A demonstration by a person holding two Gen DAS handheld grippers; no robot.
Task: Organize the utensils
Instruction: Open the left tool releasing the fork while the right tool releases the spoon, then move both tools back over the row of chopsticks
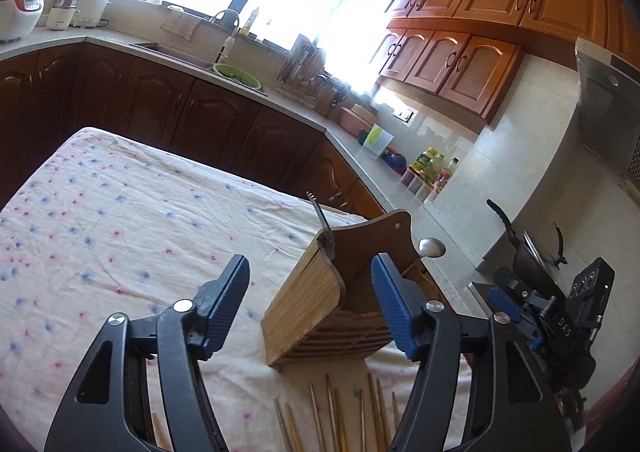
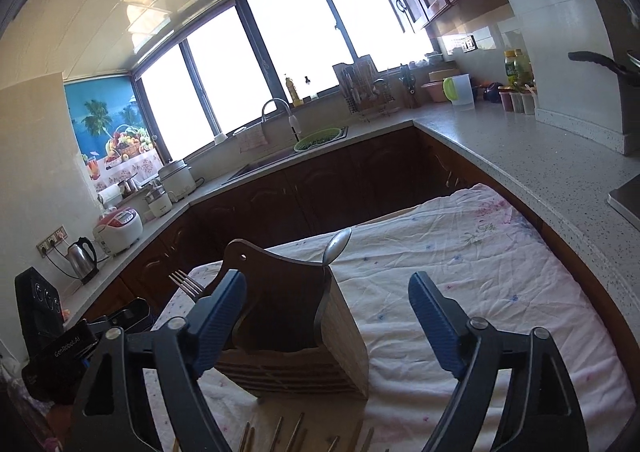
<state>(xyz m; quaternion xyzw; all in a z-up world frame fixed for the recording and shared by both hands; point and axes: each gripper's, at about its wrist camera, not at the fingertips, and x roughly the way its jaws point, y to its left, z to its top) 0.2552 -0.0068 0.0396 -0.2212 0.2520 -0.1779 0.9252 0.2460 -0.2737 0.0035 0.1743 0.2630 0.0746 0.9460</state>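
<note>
Nearest the cameras, a row of chopsticks [image 1: 332, 412] lies on the flowered cloth [image 1: 120, 220] that covers the worktop, at its near edge, their tips pointing toward the wooden holder [image 1: 320, 304]. Both grippers hang just above them. The left gripper [image 1: 310, 280] has its blue-padded jaws spread, with nothing between the pads; the holder stands beyond the gap. The right gripper [image 2: 328, 304] is likewise spread wide and pinches nothing, and the holder shows partly behind its left finger.

The holder stands upright on the cloth, just past the chopstick tips, near the worktop's right edge as the left wrist view shows it. A fork [image 1: 322, 220] sticks up out of its left side, tines upward, and a spoon [image 1: 430, 248] rises from its right side, bowl up.

Past the far edge of the cloth run dark cabinet doors [image 1: 168, 104] under a pale counter [image 2: 520, 148], with a sink [image 2: 280, 156] and a green colander [image 2: 320, 141] below the bright window [image 2: 280, 64].
</note>
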